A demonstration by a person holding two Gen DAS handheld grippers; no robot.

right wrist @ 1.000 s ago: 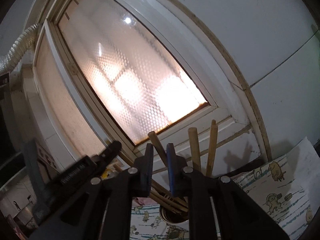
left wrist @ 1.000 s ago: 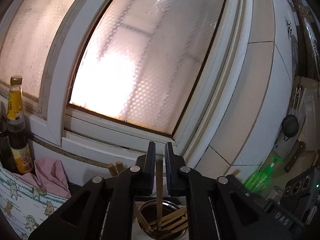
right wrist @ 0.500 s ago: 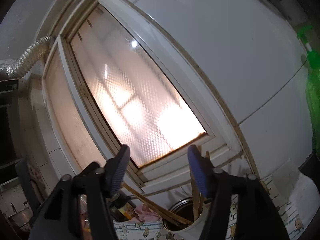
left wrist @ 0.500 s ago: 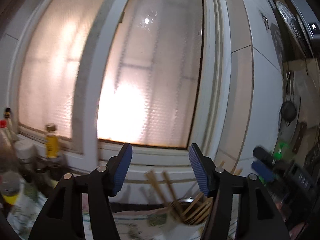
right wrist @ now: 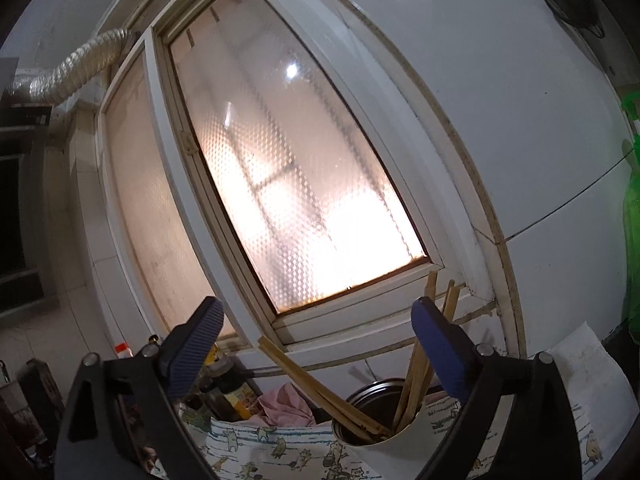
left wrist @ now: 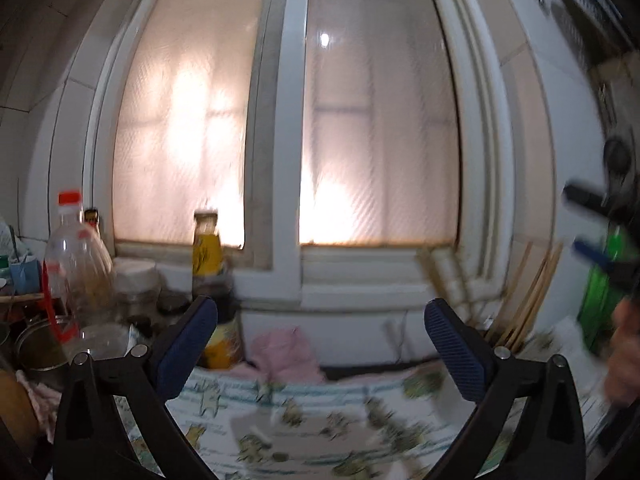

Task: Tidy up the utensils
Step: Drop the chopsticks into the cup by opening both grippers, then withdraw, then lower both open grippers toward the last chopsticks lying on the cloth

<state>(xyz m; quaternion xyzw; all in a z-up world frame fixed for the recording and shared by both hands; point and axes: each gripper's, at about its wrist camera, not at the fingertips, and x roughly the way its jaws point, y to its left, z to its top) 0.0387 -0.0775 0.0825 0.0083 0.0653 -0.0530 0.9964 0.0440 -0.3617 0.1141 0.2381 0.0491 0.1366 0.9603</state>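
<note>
From the left wrist camera, the picture is blurry. The left gripper (left wrist: 320, 336) has two black arms with blue ribbed pads, and its jaws are opening wide. Nothing is between them. Behind the gap is a big frosted glass window with a white frame (left wrist: 288, 160), glowing with warm light. Under the gripper lies a white cloth with little cartoon animals printed on it (left wrist: 304, 420). A crumpled pink rag (left wrist: 286, 350) sits at the back of the cloth, near the wall. To the left stands a clear plastic bottle with a red cap (left wrist: 76, 256). Next to it is a glass bottle of yellow liquid with a gold cap (left wrist: 208, 252). On the right, a bunch of long wooden chopsticks (left wrist: 524, 300) leans up against the window frame. The cup they stand in is hidden behind the right pad. Further right is the other gripper, the right gripper (left wrist: 592, 228), and a blurry hand (left wrist: 626, 352) at the edge.

From the right wrist camera, the picture is sharp. The right gripper (right wrist: 318, 340) is opening its jaws wide too, and nothing is between them. Low down between the pads stands a round white cup with a dark inside (right wrist: 380, 428). The wooden chopsticks (right wrist: 416, 364) stand in it. Some lean left and some stand up on the right, close behind the right pad. The cup sits on the animal cloth (right wrist: 260, 448). The pink rag (right wrist: 286, 404) lies just left of the cup. A green plastic bottle (right wrist: 632, 216) is at the far right edge.
</note>
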